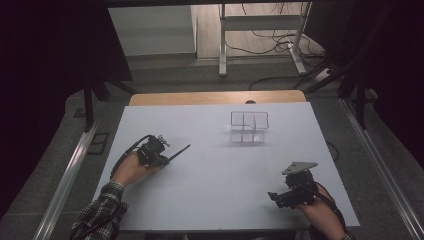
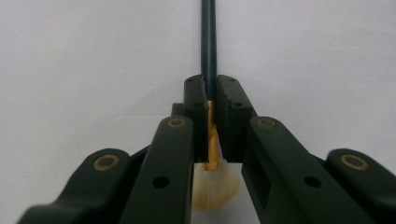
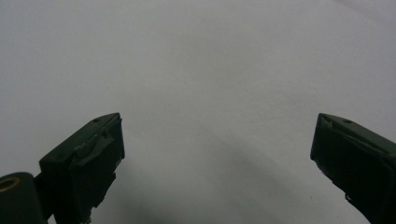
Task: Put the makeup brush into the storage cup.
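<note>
Left gripper [image 2: 211,100] clamped on brush [image 2: 208,56]: gold ferrule pinched between pads, pale bristles toward camera, dark handle running forward over white table [image 1: 210,170]. Right gripper [image 3: 217,154] at table's right near edge, jaws spread wide, nothing between them. Clear compartment organizer [image 1: 249,126] stands far side, well apart from both grippers. Bare table between brush and organizer.

Brush [image 2: 208,56]: handle cut off by the top edge, gold ferrule partly hidden between the jaws, bristle tips cut off below. Clear organizer [image 1: 249,127]: contents too small to tell.
</note>
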`<state>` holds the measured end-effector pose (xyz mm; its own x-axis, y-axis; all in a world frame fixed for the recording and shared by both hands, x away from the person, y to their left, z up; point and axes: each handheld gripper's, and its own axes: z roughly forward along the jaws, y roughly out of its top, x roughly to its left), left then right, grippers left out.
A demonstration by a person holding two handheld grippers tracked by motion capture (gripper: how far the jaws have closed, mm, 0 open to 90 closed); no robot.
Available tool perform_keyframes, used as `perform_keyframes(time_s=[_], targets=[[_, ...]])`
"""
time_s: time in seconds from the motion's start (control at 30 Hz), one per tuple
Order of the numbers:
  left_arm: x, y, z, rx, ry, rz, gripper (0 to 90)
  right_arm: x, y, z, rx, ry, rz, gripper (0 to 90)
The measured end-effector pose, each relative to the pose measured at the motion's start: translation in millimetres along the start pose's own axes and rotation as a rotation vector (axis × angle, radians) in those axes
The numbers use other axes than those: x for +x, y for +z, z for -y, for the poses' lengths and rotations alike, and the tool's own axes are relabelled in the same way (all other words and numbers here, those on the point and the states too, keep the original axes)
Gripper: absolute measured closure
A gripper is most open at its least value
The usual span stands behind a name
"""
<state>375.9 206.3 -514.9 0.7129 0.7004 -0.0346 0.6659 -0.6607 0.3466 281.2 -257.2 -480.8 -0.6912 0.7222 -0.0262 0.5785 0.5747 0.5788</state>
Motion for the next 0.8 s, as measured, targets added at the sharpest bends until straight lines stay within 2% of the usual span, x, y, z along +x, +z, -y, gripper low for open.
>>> perform_keyframes(time_s=[0.13,0.27,0.43,0.63,0.8], targets=[[5.2,0.0,5.5,-0.037,-0.027,0.037,84.0,-0.1,-0.1,-0.1,0.0,0.003,-0.003,2.9],[6.9,0.0,6.6,-0.048,-0.033,0.049,83.9,-0.1,0.1,-0.2,0.001,0.002,-0.005,3.0],[5.1,-1.3,6.0,-0.054,-0.015,0.041,83.9,-0.2,-0.1,-0.1,-0.001,0.001,-0.006,2.9],[-0.9,-6.7,3.1,-0.071,0.002,0.055,83.9,-0.4,-0.4,0.0,-0.002,0.005,-0.006,2.9],[-6.8,-14.9,4.8,-0.108,0.006,0.069,83.8,-0.6,-0.6,0.0,-0.004,0.006,-0.008,2.9]])
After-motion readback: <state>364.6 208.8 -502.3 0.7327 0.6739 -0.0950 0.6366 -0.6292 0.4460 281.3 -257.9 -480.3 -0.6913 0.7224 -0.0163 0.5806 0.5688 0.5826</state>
